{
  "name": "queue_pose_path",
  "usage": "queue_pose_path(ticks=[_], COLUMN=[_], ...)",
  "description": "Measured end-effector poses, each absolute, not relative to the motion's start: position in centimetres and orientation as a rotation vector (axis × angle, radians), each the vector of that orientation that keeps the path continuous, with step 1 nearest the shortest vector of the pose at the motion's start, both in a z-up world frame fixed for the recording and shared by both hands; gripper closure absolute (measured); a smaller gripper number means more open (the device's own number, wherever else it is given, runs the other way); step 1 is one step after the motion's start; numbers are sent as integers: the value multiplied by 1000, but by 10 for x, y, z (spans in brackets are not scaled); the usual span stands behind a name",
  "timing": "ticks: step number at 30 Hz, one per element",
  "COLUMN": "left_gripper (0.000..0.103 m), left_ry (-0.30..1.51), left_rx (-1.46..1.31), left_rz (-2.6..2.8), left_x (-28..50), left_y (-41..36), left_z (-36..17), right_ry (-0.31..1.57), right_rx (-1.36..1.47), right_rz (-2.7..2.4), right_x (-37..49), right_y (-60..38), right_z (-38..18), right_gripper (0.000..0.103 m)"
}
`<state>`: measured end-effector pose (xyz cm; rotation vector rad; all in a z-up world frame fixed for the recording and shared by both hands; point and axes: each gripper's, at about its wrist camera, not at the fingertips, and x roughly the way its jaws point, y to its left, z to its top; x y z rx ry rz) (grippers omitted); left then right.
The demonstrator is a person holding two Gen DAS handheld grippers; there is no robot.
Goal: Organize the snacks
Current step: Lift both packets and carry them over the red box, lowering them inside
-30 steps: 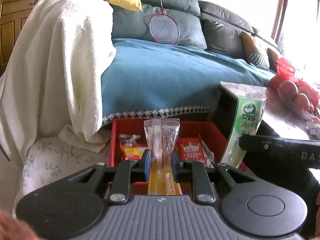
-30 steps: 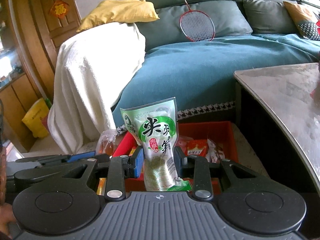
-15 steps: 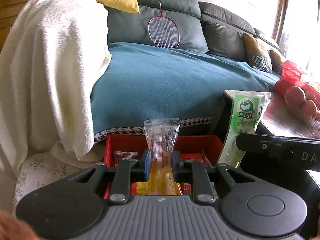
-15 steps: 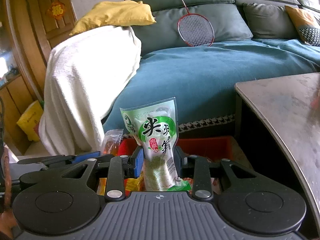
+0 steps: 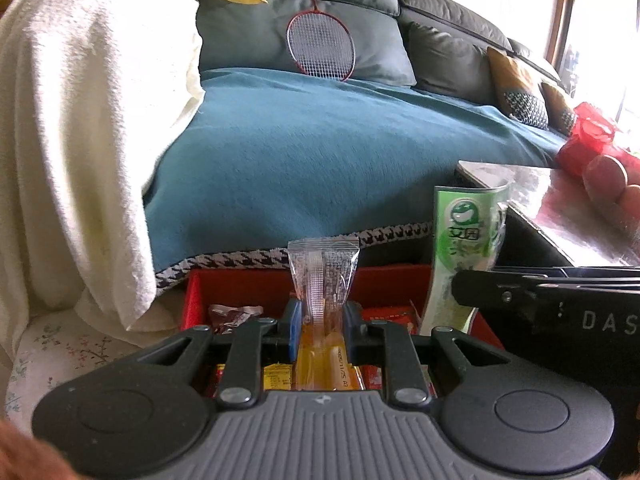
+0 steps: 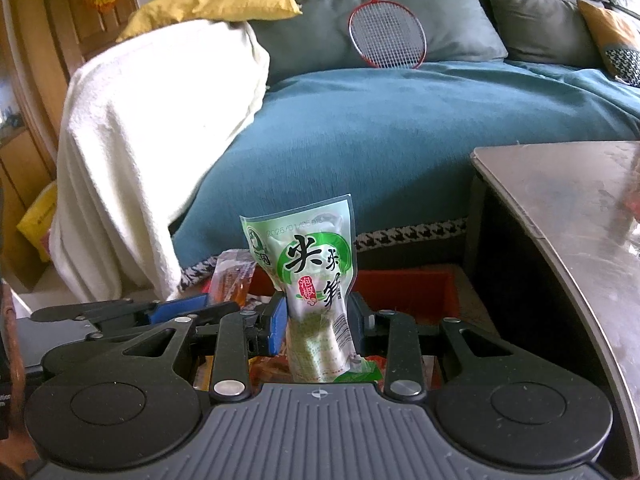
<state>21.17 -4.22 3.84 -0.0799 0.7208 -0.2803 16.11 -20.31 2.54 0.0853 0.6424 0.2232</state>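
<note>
My left gripper (image 5: 320,320) is shut on a clear packet with an orange snack (image 5: 323,280), held upright over the red bin (image 5: 256,284). My right gripper (image 6: 318,322) is shut on a green and white snack pouch (image 6: 308,276), also upright above the red bin (image 6: 404,286). Each view catches the other hand's load: the green pouch (image 5: 466,240) at the right of the left wrist view, the orange packet (image 6: 232,278) at the left of the right wrist view. Several red and yellow snack packets (image 5: 236,314) lie inside the bin.
A sofa with a teal cover (image 5: 340,152) stands right behind the bin, a white blanket (image 5: 80,120) draped at its left. A grey-topped table (image 6: 580,208) borders the bin on the right, with a red bag of fruit (image 5: 600,156) on it. A badminton racket (image 5: 320,46) leans on the cushions.
Both grippers have moved toward the sofa and lower over the red bin, still holding their packets. More of the bin is now hidden under the gripper bodies.
</note>
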Motion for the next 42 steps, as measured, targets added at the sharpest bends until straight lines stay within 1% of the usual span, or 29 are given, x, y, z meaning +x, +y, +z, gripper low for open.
queue_pose_path(ticks=[21,35,42], left_gripper=[87,87,85], left_ry=[788,855,865], left_rx=[-71,-61,-43], left_rz=[-250,-229,-221], left_x=[238,255,256], left_y=[-52,-54,-58], left_z=[8,-24,-30], right_ry=[738,831,856], right_rx=[63,35,27], right_rz=[203,160,147], right_x=[197,222,226], right_y=[-202,-203,-204], right_z=[2,-34,-45], right_gripper=[63,62,62])
